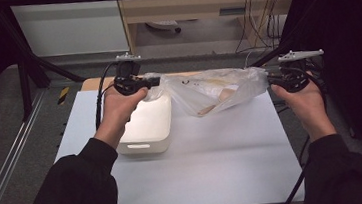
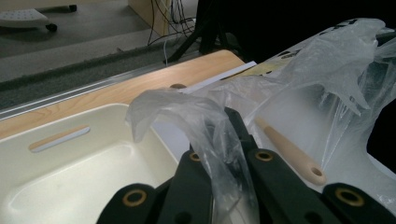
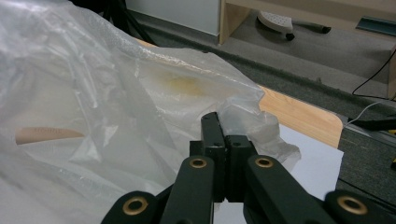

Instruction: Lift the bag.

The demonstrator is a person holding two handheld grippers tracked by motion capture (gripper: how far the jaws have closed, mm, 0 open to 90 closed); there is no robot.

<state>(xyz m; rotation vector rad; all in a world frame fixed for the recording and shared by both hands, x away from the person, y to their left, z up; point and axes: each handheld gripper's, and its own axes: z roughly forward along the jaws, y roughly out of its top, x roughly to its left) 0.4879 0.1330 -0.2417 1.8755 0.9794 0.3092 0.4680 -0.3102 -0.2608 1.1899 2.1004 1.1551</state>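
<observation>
A clear plastic bag (image 1: 213, 90) hangs stretched between my two grippers above the white table (image 1: 209, 159). My left gripper (image 1: 143, 83) is shut on the bag's left edge (image 2: 219, 140), over the cream bin (image 1: 147, 125). At the other end, my right gripper (image 1: 273, 81) is shut on the bag's right edge (image 3: 238, 119). Inside the bag lies a wooden utensil (image 1: 219, 101) with a hole in its handle (image 2: 292, 151); a pale wooden piece (image 3: 46, 134) shows through the plastic.
The cream bin (image 2: 70, 177) looks empty, with a slot handle in its wall. A wooden board edge (image 2: 154, 86) runs along the table's far side. Black frame bars (image 1: 28, 51) and cables (image 1: 256, 19) stand beyond the table.
</observation>
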